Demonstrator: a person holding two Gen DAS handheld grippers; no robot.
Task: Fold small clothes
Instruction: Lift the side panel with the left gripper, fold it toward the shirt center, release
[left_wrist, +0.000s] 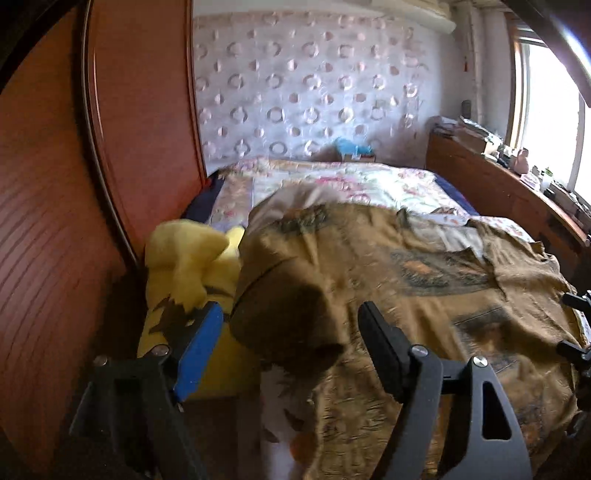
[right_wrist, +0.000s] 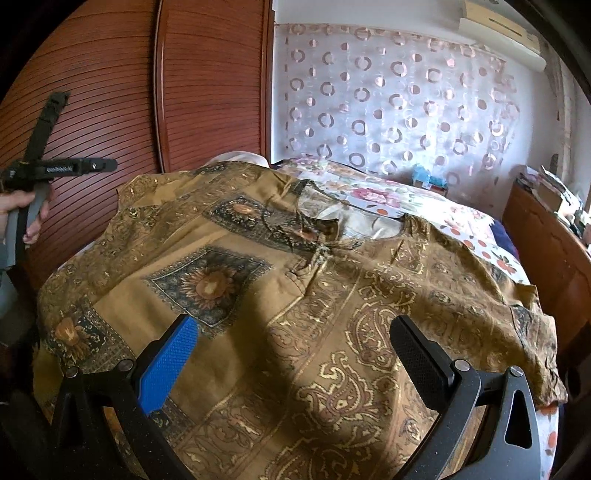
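Here, the garment (right_wrist: 295, 314) is a brown-gold printed top with sunflower squares and paisley bands. It lies spread across the near part of the bed (right_wrist: 461, 229), over a floral bedspread (left_wrist: 351, 181). Its neckline faces the far wall, where a curtain (right_wrist: 399, 103) with ring patterns hangs.

Left gripper (left_wrist: 288, 325): the fingers stand apart, released. One carries a blue pad (left_wrist: 199, 350); the other is black. A raised fold at the garment's left edge sits between them in the left wrist view, but neither pad presses on it. That view is blurred, so finer contact cannot be judged. In the right wrist view the same tool appears at the left margin, held by a hand (right_wrist: 22, 214), clear of the fabric.

Right gripper (right_wrist: 295, 339): the fingers are likewise spread wide and released. They hover over the lower front of the garment, and nothing is gripped between them.

Surroundings:
- A yellow plush toy (left_wrist: 188, 258) lies at the left side of the bed, just beside the garment's left edge.
- A reddish wooden wardrobe (right_wrist: 110, 92) with ribbed doors stands to the left.
- A wooden shelf (left_wrist: 509, 181) with small items runs along the right, under a bright window (left_wrist: 554, 110).
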